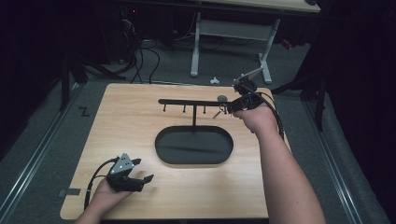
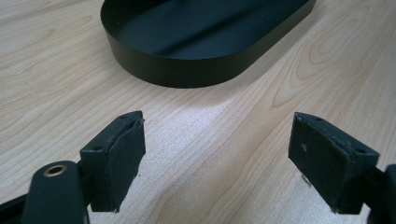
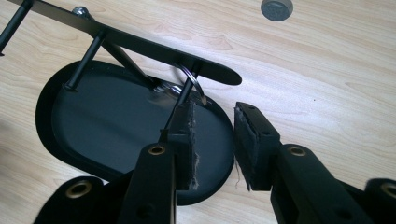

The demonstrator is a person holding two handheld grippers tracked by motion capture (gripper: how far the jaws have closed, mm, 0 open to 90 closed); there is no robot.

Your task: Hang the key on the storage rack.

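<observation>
High view: right arm stretched far across the surface (image 1: 130,121), right tool (image 1: 229,108) at the right end of the black rack (image 1: 194,102), jaws apart with nothing between them. A key ring (image 3: 189,80) hangs on the end peg. Left tool (image 1: 145,180) low near the front-left, jaws wide apart, pointing at the tray (image 1: 194,145).

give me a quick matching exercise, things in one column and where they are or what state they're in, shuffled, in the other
Things:
1. left gripper
2. right gripper
3. oval black tray
4. key ring

States or places:
A. hanging on a hook of the black bar
B. wide open near the table's front left
C. raised at the bar's right end
D. at the table's middle, under the bar

Pairs: 1-B, 2-C, 3-D, 4-A
</observation>
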